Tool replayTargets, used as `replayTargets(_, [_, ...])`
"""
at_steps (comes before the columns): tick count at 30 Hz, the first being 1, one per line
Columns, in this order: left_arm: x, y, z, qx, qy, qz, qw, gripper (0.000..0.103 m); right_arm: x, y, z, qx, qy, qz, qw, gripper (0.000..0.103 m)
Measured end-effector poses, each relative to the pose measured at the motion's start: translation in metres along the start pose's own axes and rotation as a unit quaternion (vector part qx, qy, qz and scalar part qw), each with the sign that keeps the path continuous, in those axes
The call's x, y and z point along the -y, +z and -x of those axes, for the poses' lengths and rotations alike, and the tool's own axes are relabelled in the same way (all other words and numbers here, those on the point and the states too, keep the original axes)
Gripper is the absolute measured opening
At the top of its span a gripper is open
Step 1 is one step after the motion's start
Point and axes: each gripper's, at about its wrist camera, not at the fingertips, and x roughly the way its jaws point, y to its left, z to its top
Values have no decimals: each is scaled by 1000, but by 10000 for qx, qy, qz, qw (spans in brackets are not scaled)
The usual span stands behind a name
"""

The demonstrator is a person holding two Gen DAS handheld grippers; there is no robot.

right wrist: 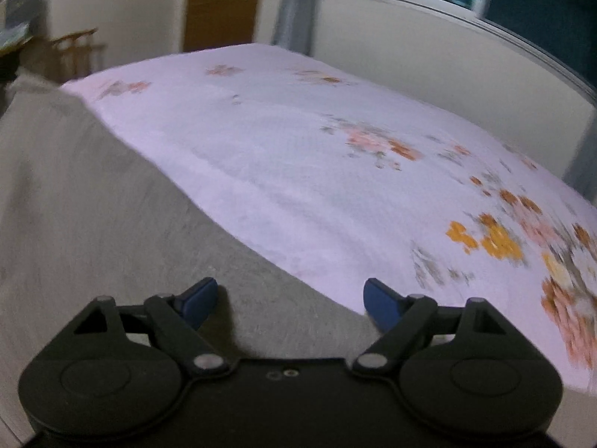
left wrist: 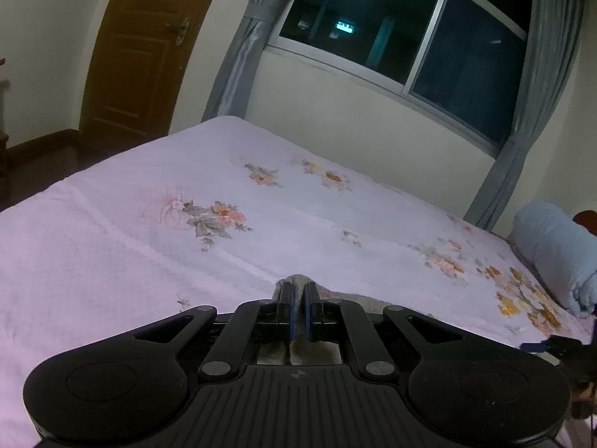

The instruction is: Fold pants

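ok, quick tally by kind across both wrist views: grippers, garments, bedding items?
Grippers: 2, the left gripper shut on the grey pants, the right gripper open over them.
Garments: 1, the grey pants.
Bedding: 2, the pink floral bedspread and a rolled light blue blanket.
Total: 5

Home bedroom: bed (left wrist: 149, 224), curtained window (left wrist: 410, 37).
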Motion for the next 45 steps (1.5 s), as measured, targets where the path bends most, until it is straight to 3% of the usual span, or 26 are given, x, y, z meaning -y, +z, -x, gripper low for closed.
replayTargets(3, [1,2,3,-32,-12,-42,10000,5,14,5,-15,-360,504,36,9981,78])
replayTargets(4, [1,3,4,-53,-4,-51,10000,5,20,7,-18,-447,730,-67,9963,68])
replayTargets(5, [0,4,4,-60,29,-53,10000,3,24,8,-19,-517,1008,-127,9935,42])
replayTargets(6, [-1,6,5,-63,70,-49,9999,2,23,10,-16,-501,1051,-26,9932,27])
replayTargets(7, [-4,8,7,-16,135,-42,9999,0,20,12,-12,-492,937,144,9943,0])
replayTargets(11, [-24,20,14,77,166,125,9998,0,18,12,15,-278,922,275,9950,0])
replayTargets(13, [-30,15,6,-306,59,203,9993,0,16,13,30,-125,921,256,9953,0])
replayTargets(17, [-29,-11,-18,-887,261,99,9957,0,13,17,41,-90,802,303,9963,0])
replayTargets(27, [-27,-39,-79,-1303,-23,619,9895,4,16,11,29,-203,833,62,9963,0])
replayTargets(28, [-22,-39,-83,-1303,-53,627,9895,18,16,10,28,-198,834,42,9963,0])
replayTargets(29, [-19,-38,-86,-1289,-69,601,9898,41,17,10,26,-201,845,15,9962,0])
replayTargets(31, [-12,-37,-93,-1286,40,568,9901,68,16,8,24,-213,854,-23,9961,0])
replayTargets(32, [-9,-36,-94,-1267,105,510,9906,70,16,8,23,-215,853,-22,9961,0])
replayTargets(40, [-18,-29,-87,-1277,449,481,9896,70,18,6,22,-181,892,-95,9958,0])
replayTargets(42, [-25,-32,-89,-1382,355,594,9880,70,18,6,22,-185,890,-97,9958,0])
replayTargets(43, [-28,-33,-90,-1405,222,707,9873,66,18,6,22,-191,880,-106,9959,0])
replayTargets(44, [-30,-34,-92,-1432,46,817,9863,50,18,6,22,-198,871,-120,9959,0])
replayTargets(45, [-29,-35,-95,-1491,-32,890,9848,47,18,6,21,-203,862,-136,9960,0])
